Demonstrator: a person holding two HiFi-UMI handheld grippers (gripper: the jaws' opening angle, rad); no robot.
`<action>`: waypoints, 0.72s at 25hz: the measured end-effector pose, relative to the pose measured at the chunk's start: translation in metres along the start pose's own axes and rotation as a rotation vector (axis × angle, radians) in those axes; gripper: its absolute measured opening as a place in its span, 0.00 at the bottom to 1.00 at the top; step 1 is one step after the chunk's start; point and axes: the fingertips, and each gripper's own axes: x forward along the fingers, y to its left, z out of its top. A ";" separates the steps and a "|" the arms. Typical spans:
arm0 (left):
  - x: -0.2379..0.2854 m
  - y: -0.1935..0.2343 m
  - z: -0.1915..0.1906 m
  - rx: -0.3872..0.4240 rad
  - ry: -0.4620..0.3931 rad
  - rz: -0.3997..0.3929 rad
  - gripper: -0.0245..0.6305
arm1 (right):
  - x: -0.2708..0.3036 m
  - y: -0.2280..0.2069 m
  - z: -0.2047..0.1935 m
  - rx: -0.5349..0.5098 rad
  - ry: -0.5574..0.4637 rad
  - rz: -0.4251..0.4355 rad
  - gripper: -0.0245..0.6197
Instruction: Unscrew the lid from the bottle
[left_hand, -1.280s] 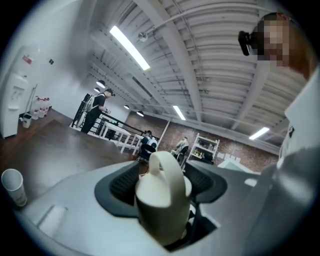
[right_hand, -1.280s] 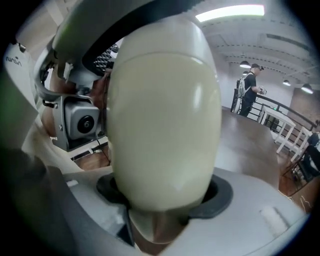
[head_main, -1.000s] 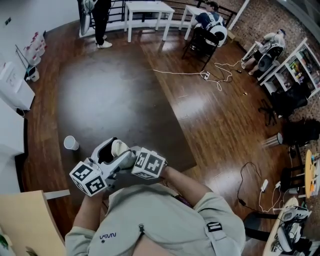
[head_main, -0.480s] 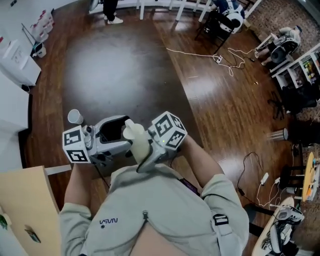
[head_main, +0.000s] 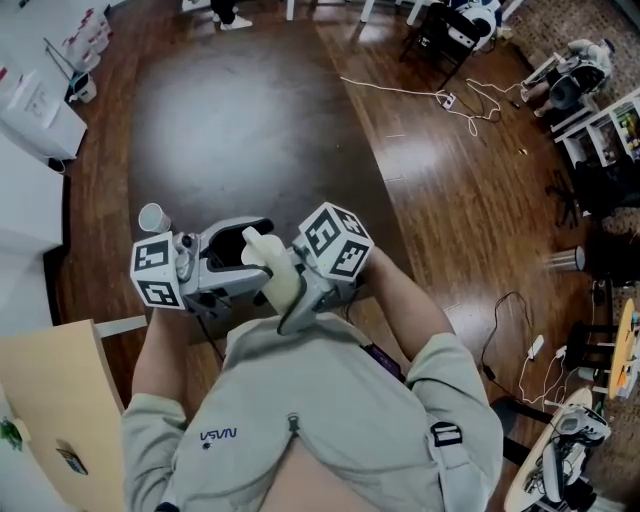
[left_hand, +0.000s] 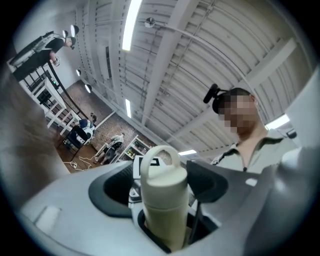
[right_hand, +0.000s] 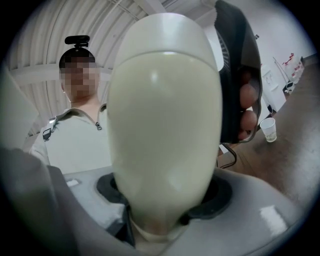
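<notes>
A cream bottle (head_main: 272, 275) is held in the air in front of the person's chest, between both grippers. My right gripper (head_main: 290, 305) is shut on the bottle's body (right_hand: 165, 125), which fills the right gripper view. My left gripper (head_main: 240, 262) comes in from the left. Its jaws are closing with the bottle (left_hand: 162, 210) between them, and a dark gap still shows beside its left pad. The lid (left_hand: 163, 172), with its loop handle, points away from the left camera. Where the bottle sits in the right jaws is hidden.
A white paper cup (head_main: 152, 217) stands on the dark wooden floor to the left, also seen in the right gripper view as the cup (right_hand: 268, 129). A light wooden board (head_main: 50, 400) is at lower left. A white cabinet (head_main: 40, 105) and cables (head_main: 440, 100) lie farther off.
The right gripper's cube has swung up and to the right, and the bottle now stands more upright between the grippers. The left gripper has shifted slightly left. The head view has moved.
</notes>
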 end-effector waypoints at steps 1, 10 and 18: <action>0.000 -0.001 -0.001 0.002 0.002 -0.002 0.52 | 0.000 -0.001 0.000 -0.001 0.000 -0.004 0.50; 0.006 0.003 -0.001 0.087 0.009 0.136 0.48 | -0.009 -0.020 -0.001 -0.057 -0.017 -0.180 0.50; 0.006 0.029 0.001 0.313 0.029 0.558 0.49 | -0.048 -0.088 -0.002 -0.089 -0.056 -0.758 0.50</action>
